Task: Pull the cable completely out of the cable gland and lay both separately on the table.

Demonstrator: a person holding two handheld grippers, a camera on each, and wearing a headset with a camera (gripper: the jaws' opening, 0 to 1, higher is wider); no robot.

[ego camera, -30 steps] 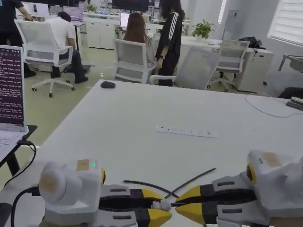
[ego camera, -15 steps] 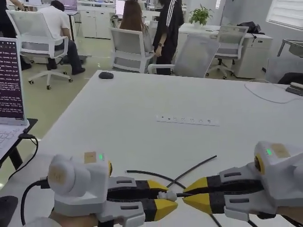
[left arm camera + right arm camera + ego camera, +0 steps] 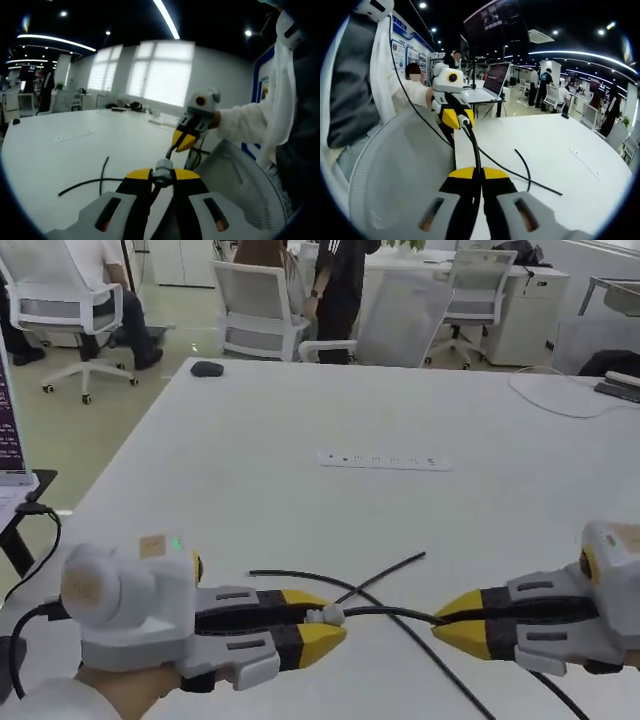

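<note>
Near the front edge of the desk (image 3: 300,500), the left gripper (image 3: 330,619) is pressed around the small pale cable gland (image 3: 162,169). To its right, the right gripper (image 3: 438,622) pinches the black cable (image 3: 390,612), which spans the short gap between them and enters the gland. The pull-out looks begun but unfinished. The cable is not yet free of the gland, and neither part lies on the desk. Just beyond the grippers, another black lead (image 3: 385,575) lies loose on the desk.
</note>
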